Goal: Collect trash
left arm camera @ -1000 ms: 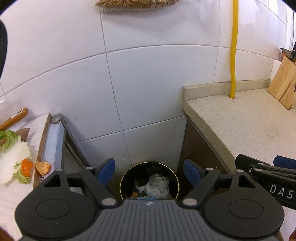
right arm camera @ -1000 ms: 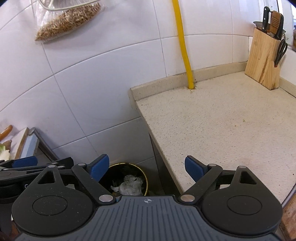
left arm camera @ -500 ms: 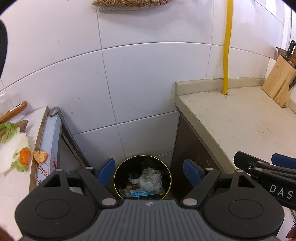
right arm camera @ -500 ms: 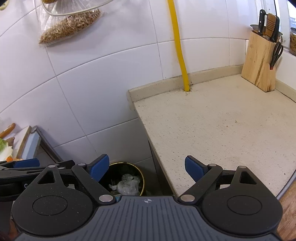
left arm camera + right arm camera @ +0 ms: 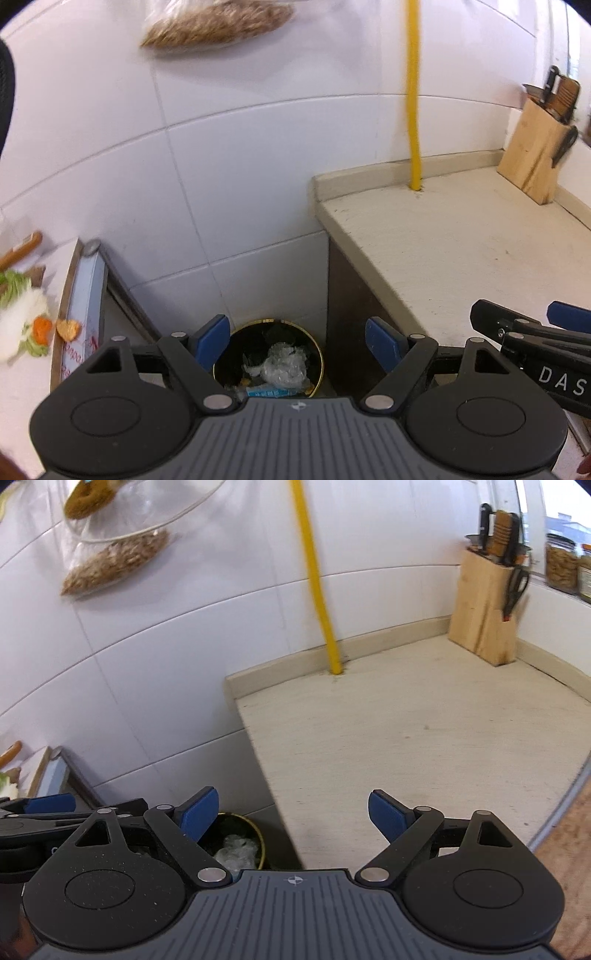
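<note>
White-tiled kitchen corner, catalogued near to far.

Left gripper [image 5: 297, 338]: filling the bottom of the left wrist frame, blue pads spread wide, gripping nothing.

Right gripper [image 5: 293, 814]: occupying the bottom of the right wrist frame, likewise released and carrying nothing; also showing at lower right of the left view.

Trash bin [image 5: 271, 360]: sitting low at centre frame, between the pads, holding crumpled clear plastic [image 5: 284, 367].

Vegetable scraps [image 5: 26, 317]: lying on a white board at left edge.

Beige countertop [image 5: 424, 746]: stretching right of centre.

Yellow pipe [image 5: 317, 590]: rising upper centre.

Knife block [image 5: 484, 609]: standing upper right.
</note>
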A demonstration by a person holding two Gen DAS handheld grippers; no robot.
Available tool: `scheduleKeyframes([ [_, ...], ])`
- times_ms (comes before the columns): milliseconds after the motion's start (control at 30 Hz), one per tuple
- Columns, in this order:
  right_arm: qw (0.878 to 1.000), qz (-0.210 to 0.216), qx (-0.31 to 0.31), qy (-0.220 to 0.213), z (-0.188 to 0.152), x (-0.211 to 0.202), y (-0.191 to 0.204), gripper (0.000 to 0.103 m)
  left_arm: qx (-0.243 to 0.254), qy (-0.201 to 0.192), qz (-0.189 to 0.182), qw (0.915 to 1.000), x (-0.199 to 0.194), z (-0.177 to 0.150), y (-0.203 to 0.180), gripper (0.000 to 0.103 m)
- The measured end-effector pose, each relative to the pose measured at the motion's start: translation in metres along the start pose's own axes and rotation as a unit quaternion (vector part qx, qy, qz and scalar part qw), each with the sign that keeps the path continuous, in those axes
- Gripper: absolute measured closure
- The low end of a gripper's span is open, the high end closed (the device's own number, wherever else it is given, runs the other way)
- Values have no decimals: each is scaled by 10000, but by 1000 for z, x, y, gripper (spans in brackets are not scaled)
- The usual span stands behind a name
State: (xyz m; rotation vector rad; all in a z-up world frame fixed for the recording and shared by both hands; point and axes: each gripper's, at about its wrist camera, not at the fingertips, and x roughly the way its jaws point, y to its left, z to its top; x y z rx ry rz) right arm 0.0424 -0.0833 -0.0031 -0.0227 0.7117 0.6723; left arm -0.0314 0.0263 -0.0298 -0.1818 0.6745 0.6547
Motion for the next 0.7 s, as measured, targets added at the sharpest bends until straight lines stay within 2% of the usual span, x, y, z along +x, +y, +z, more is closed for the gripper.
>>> scheduleKeyframes([
  [367,10000,15,-11,-71,3,-6,-3,12,115,-349,188,9991,-11,-1,-4,25],
  [633,9999,131,-61,-91,3,-8,2,12,-57,-556,246,9981,-16,-5,4,25],
  [700,9998,142,-78,-96,3,-8,3,11,-137,-502,193,9985,-15,-4,7,24],
])
